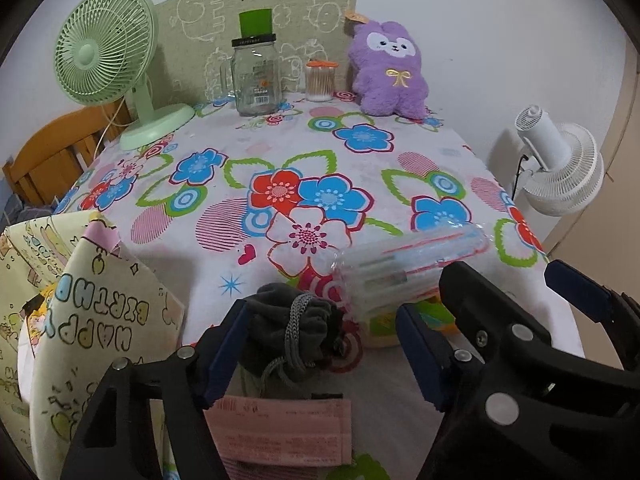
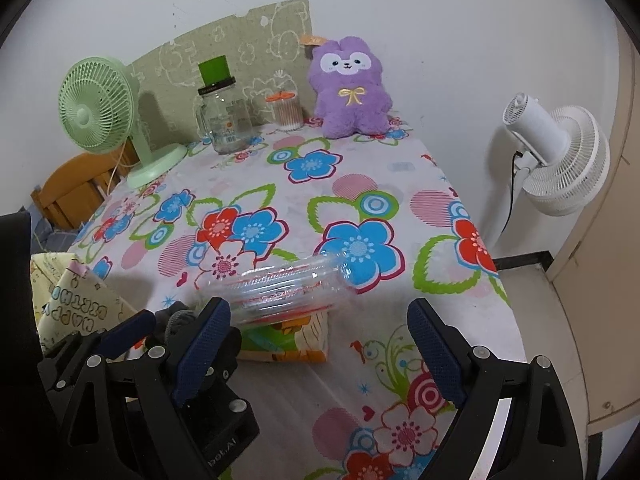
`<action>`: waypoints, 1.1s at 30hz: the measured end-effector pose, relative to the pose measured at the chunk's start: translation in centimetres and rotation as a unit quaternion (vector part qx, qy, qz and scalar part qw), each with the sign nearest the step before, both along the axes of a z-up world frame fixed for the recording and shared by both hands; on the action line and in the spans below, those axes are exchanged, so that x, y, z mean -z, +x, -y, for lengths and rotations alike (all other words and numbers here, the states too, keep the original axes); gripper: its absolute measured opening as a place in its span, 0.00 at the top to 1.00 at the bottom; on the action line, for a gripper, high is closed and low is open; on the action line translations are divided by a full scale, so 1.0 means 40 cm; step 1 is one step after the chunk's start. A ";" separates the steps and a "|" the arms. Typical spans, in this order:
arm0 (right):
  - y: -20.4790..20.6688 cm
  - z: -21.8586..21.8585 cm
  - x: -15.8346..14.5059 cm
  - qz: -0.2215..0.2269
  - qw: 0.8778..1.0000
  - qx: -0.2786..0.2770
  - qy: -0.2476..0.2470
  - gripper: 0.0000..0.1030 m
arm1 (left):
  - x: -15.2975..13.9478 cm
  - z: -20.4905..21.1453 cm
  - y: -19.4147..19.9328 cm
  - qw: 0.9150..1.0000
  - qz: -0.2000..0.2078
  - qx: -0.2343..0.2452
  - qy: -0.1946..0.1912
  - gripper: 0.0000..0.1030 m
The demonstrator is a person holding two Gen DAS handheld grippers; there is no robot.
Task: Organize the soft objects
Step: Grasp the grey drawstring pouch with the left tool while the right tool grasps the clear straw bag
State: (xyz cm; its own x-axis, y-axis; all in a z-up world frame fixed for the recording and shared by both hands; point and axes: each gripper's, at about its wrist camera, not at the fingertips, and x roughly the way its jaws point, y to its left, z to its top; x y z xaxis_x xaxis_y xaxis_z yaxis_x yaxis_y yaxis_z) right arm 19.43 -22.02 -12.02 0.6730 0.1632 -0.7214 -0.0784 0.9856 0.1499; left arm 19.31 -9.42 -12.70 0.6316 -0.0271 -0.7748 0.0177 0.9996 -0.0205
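Observation:
A dark grey drawstring pouch (image 1: 292, 336) lies at the table's near edge, between the fingers of my left gripper (image 1: 322, 316). The left pad touches it; the right pad stands apart, so the gripper is open. In the right wrist view the pouch (image 2: 176, 318) peeks out behind a finger. My right gripper (image 2: 318, 308) is open, just short of a clear plastic pack (image 2: 280, 292) that rests on a colourful soft packet (image 2: 288, 346). A purple plush animal (image 1: 388, 68) sits upright against the wall at the far right of the table.
A "Happy Birthday" gift bag (image 1: 100, 320) stands at the near left. A pink paper slip (image 1: 284, 432) lies under the pouch. At the back are a green fan (image 1: 104, 52), a glass jar (image 1: 256, 76) and a cotton swab tub (image 1: 320, 80). A white fan (image 2: 560, 156) stands off the table's right.

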 end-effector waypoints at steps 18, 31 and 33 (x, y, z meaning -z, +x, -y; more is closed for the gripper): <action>0.047 -0.048 0.028 -0.003 1.000 -0.025 -0.017 0.10 | 0.012 -0.022 0.011 1.000 -0.002 0.007 -0.001 0.62; 0.084 -0.084 0.052 -0.014 0.999 -0.049 -0.017 0.10 | 0.012 -0.032 0.010 1.000 -0.005 0.012 -0.009 0.63; 0.086 -0.083 0.056 -0.017 0.999 -0.048 -0.011 0.16 | 0.012 -0.032 0.011 1.000 -0.005 0.012 -0.008 0.63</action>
State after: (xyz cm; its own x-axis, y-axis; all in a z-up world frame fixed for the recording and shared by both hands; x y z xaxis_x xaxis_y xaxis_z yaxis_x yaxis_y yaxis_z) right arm 22.86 -18.70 -14.27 0.6294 0.2104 -0.7480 -0.1686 0.9767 0.1329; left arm 19.76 -8.15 -13.18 0.6232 -0.0545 -0.7802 0.0419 0.9985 -0.0363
